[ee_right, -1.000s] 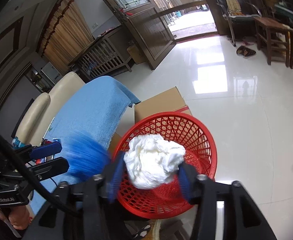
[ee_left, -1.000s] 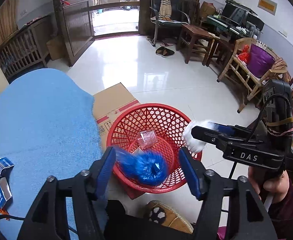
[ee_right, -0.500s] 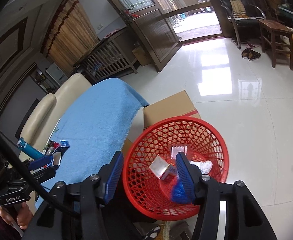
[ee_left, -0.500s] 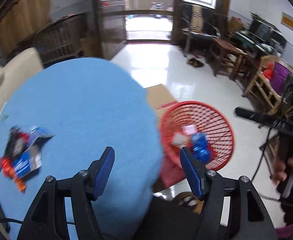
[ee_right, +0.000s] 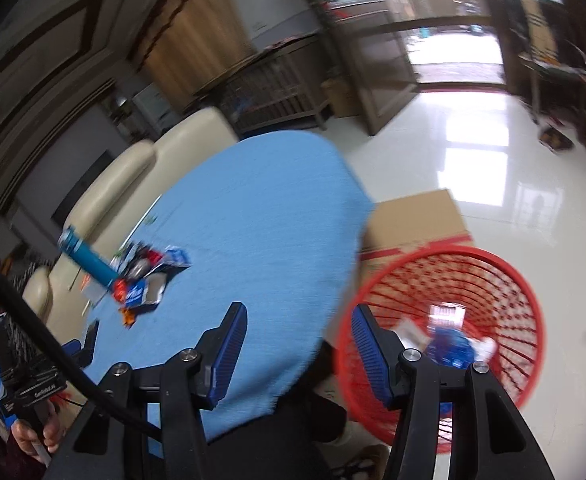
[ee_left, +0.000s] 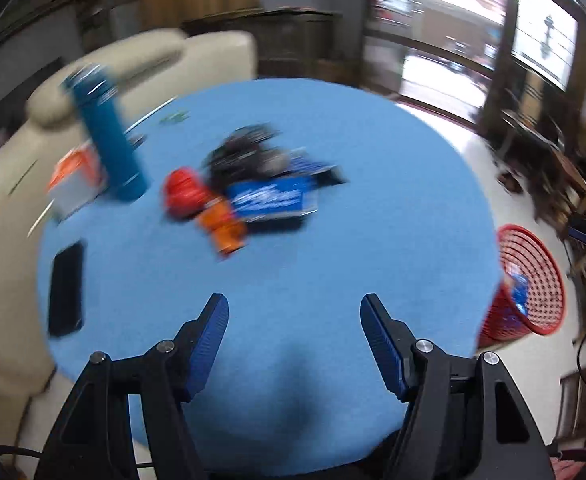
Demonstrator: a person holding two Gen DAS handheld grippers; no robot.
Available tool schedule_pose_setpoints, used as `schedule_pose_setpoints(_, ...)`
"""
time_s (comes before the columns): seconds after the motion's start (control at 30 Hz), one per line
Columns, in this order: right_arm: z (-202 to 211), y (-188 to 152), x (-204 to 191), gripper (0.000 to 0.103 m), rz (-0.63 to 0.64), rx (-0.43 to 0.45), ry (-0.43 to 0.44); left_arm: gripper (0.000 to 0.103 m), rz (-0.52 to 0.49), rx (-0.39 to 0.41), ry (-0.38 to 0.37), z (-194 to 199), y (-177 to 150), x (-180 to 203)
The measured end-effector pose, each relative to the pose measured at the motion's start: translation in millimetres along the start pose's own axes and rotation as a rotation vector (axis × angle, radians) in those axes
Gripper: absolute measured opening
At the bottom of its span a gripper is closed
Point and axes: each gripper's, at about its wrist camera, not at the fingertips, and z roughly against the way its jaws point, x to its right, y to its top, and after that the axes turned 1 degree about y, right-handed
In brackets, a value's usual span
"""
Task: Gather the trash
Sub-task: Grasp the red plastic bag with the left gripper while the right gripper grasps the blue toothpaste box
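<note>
My left gripper (ee_left: 293,304) hangs open and empty over the blue-covered table (ee_left: 333,264). Ahead of it lies a blurred trash pile (ee_left: 253,196): a red wrapper (ee_left: 185,192), an orange scrap (ee_left: 223,228), a blue packet (ee_left: 273,200) and something black (ee_left: 245,152). My right gripper (ee_right: 299,312) is open and empty too, straddling the table edge and the red mesh basket (ee_right: 493,264). In the basket lie a blue crumple (ee_right: 451,346), a white wad (ee_right: 487,346) and a small packet (ee_right: 447,314). The basket (ee_left: 533,252) stands off the table's right side.
A teal bottle (ee_left: 111,140) stands left of the pile, with an orange-and-white box (ee_left: 75,176) behind it. A black phone (ee_left: 67,288) lies near the table's left edge. A cardboard box (ee_right: 413,220) sits behind the basket. Cream sofa (ee_left: 141,60), glossy white floor (ee_right: 493,168).
The blue crumple and the white wad left the jaws and now lie in the basket. The left gripper swung left over the table toward the pile; the right view shifted left and up.
</note>
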Motion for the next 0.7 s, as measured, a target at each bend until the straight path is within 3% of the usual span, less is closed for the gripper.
schedule_pose_setpoints(0.3, -73.0, 6.6, -98.3, 0.059, 0.140, -0.147, 0.126, 0.069, 0.193, -0.020, 0.041, -14.2, -22.9, -80.6)
schedule_pose_setpoints(0.5, -138.7, 17.1, -138.8, 0.062, 0.081, -0.289, 0.233, 0.069, 0.235, -0.038, 0.046, -30.9, -23.1, -108.7)
schedule_pose_setpoints(0.7, -198.6, 35.6, -169.8, 0.069, 0.009, -0.393, 0.270, 0.070, 0.259, -0.016, 0.043, -38.8, 2.4, -136.3)
